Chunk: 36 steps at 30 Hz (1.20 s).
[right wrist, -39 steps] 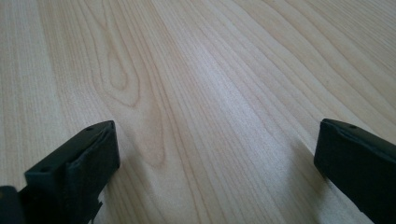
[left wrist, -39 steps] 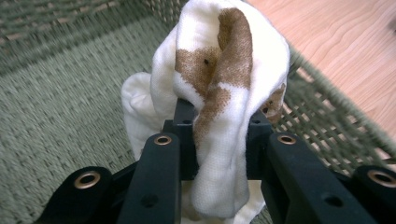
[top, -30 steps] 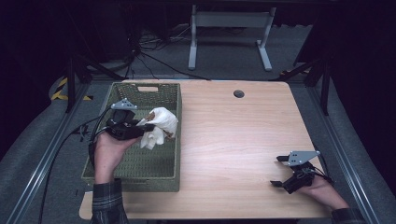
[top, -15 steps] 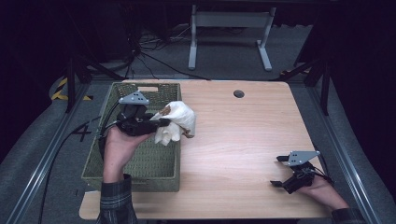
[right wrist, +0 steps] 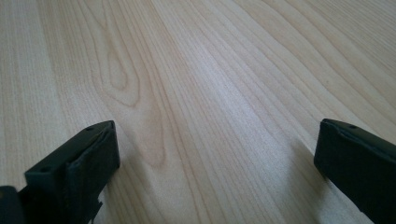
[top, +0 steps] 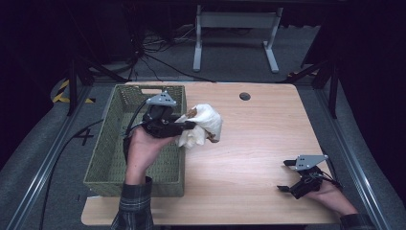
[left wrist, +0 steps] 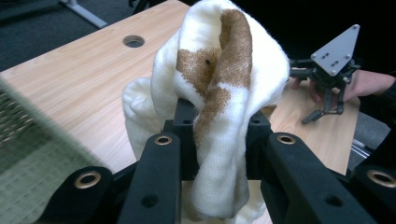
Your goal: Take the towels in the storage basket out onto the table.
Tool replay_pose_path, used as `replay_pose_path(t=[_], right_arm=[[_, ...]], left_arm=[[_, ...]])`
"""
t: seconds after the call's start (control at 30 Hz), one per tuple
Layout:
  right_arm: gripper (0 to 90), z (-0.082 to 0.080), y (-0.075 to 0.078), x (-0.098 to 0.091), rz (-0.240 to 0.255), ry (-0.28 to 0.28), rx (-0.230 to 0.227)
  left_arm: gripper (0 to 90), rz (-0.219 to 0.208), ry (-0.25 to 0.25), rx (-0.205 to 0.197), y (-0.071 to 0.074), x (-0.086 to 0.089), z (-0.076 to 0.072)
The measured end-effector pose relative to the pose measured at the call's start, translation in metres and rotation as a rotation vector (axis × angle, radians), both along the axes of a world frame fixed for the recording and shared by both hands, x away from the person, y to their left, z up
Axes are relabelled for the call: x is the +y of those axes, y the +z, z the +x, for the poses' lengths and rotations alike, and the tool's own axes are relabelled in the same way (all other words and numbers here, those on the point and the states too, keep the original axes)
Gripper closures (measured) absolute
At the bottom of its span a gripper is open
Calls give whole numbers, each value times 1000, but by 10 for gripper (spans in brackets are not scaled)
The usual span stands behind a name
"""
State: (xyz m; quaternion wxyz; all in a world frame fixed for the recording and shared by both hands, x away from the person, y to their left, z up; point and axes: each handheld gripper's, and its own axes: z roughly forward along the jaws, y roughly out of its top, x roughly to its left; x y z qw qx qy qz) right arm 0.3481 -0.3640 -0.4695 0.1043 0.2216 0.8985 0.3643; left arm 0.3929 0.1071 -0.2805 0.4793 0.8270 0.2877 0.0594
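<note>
My left gripper (top: 191, 125) is clenched on the plush toy (top: 203, 125), a white soft thing w/ brown patches; in the left gripper view the jaws pinch a fold of it (left wrist: 219, 98) and the rest droops below. What's changed: a sec ago the toy hung over the inside of the green basket (top: 110, 163); half a sec ago it was at the basket's right rim; now it's past the rim, in the air over the bare table (top: 258, 143), just beside the basket, not touching the wood as far as I can tell. My hand went right and a bit up w/ it; grip looks the same throughout.

Right gripper (top: 293, 175) hasn't budged; it sits at the near right corner of the table, jaws spread wide, nothing btwn them, only wood grain (right wrist: 196, 93) ahead of them.

Meaning, I'd say: the lift-out from the basket is done; the toy is clear of the wicker wall; what's left is prob. setting it down on open tabletop, toward the middle; the dangling lower part will land first, so I'd lower it slow before letting go.
</note>
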Motion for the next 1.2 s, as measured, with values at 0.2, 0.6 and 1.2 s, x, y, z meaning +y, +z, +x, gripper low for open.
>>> replay_pose_path(t=[0.2, 0.6, 1.2], right_arm=[[1, 0, 0, 0, 0, 0, 0], [2, 0, 0, 0, 0, 0, 0], [1, 0, 0, 0, 0, 0, 0]], left_arm=[[743, 10, -40, 13, -8, -25, 3], [743, 33, -90, 21, -25, -63, 3], [743, 52, -103, 34, -51, -105, 1]])
